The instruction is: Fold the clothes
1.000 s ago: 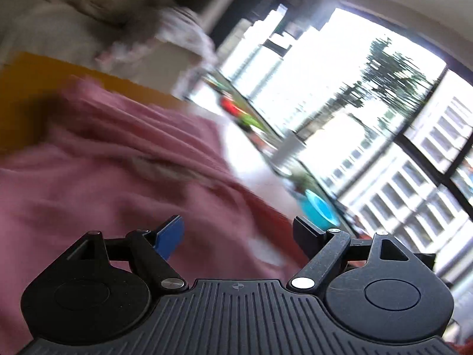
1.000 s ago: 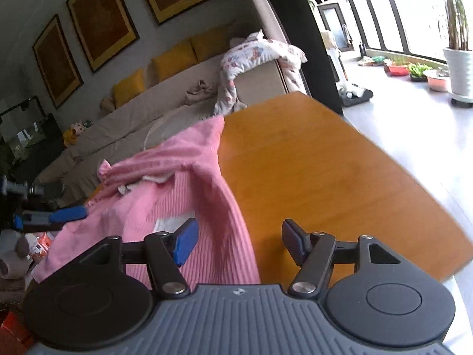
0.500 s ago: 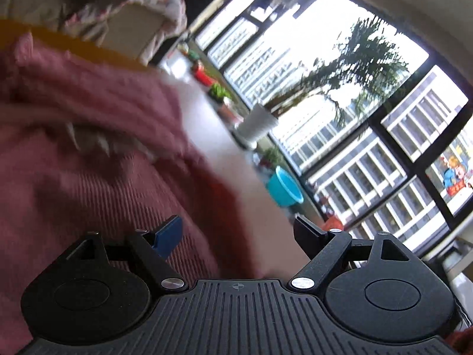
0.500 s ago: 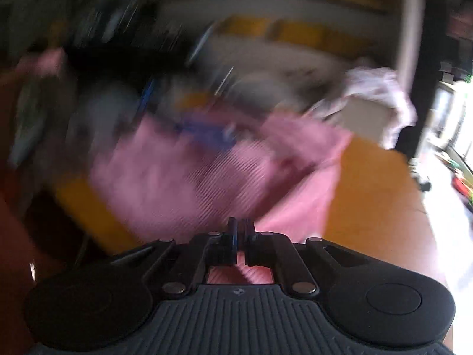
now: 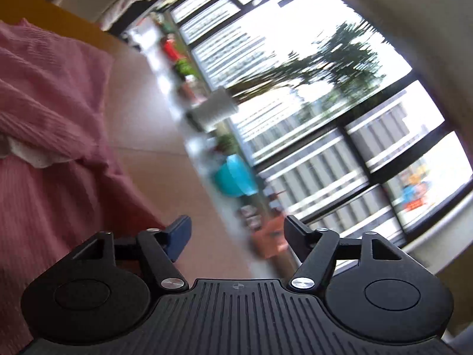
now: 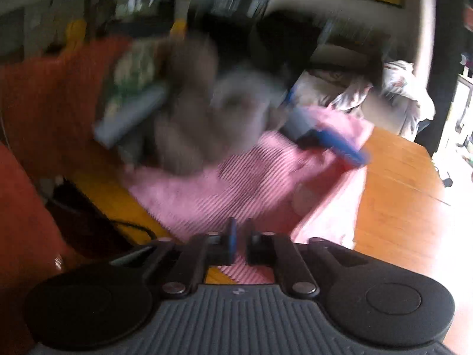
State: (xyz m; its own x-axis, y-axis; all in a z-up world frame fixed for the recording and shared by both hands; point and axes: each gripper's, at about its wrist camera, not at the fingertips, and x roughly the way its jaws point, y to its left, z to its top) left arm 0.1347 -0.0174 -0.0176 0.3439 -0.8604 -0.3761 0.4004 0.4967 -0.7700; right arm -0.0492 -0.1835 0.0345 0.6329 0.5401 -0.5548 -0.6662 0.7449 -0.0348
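A pink ribbed garment [image 6: 236, 183] lies on the wooden table [image 6: 399, 195]. My right gripper [image 6: 243, 241] is at its near edge. The jaws are opening and stand a narrow gap apart, with the cloth's edge between them. In the left wrist view the garment [image 5: 44, 118] fills the left side, with a white lace trim on it. My left gripper [image 5: 236, 233] is off its right edge, over the floor. Its jaws are closing and hold nothing. The right wrist view shows the left gripper's blue finger [image 6: 340, 146] over the garment's far side, held by a blurred gloved hand [image 6: 192, 124].
Large windows, a white plant pot [image 5: 215, 109] and a teal basin [image 5: 233, 177] on the floor lie beyond the table's edge. A sofa with a crumpled blanket [image 6: 393, 88] stands behind the table. Orange fabric [image 6: 44, 103] hangs at the left.
My right gripper closed from wide open, swung round to face across the garment, then parted slightly. My left gripper slid right off the garment, and its jaws have narrowed.
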